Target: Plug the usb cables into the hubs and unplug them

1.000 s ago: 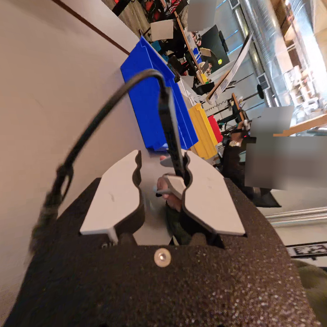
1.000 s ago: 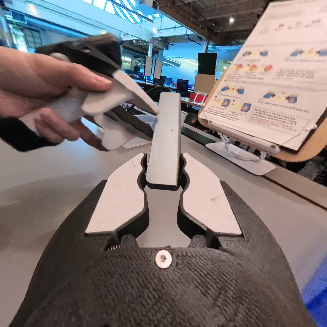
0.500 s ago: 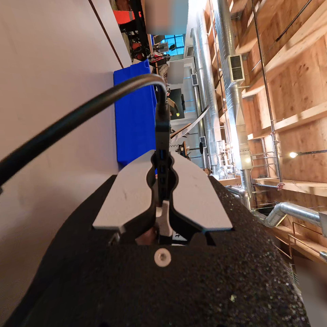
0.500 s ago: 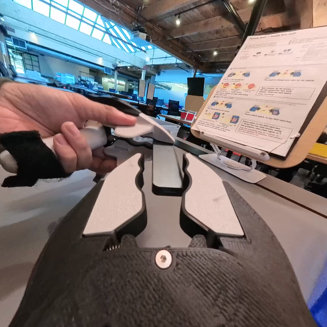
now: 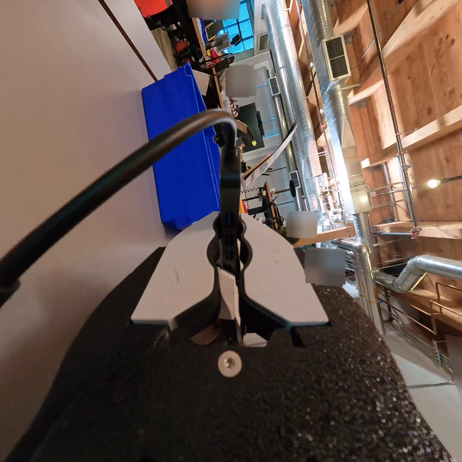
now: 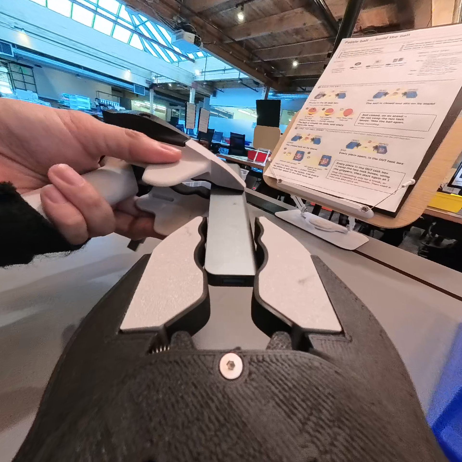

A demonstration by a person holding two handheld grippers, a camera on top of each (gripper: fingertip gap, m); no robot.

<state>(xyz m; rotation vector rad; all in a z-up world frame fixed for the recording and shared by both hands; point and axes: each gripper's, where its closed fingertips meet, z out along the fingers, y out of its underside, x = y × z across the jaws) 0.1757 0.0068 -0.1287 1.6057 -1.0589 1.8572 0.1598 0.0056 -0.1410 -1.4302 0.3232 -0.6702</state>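
A flat grey USB hub (image 6: 230, 237) is held above the table by both grippers. My right gripper (image 6: 230, 221) is shut on its side edges, with the near end port facing me. My left gripper (image 5: 228, 220) is shut on the hub's flat faces; in that view the hub (image 5: 228, 195) stands edge-on with blue ports showing. Its black cable (image 5: 125, 175) arcs from the far end out to the left. In the right wrist view, a hand (image 6: 75, 150) holds the left gripper, whose fingers (image 6: 200, 167) clamp the hub's far end.
A blue bin (image 5: 180, 150) sits on the grey table (image 5: 62, 100); its corner shows in the right wrist view (image 6: 450, 400). An instruction board (image 6: 362, 125) stands on a white base (image 6: 325, 232) at the table's far right. A workshop lies behind. My left and right fingertips are right by each other.
My left gripper closed on the hub's far end. My right gripper opened around the hub half a second ago and has shut on it again.
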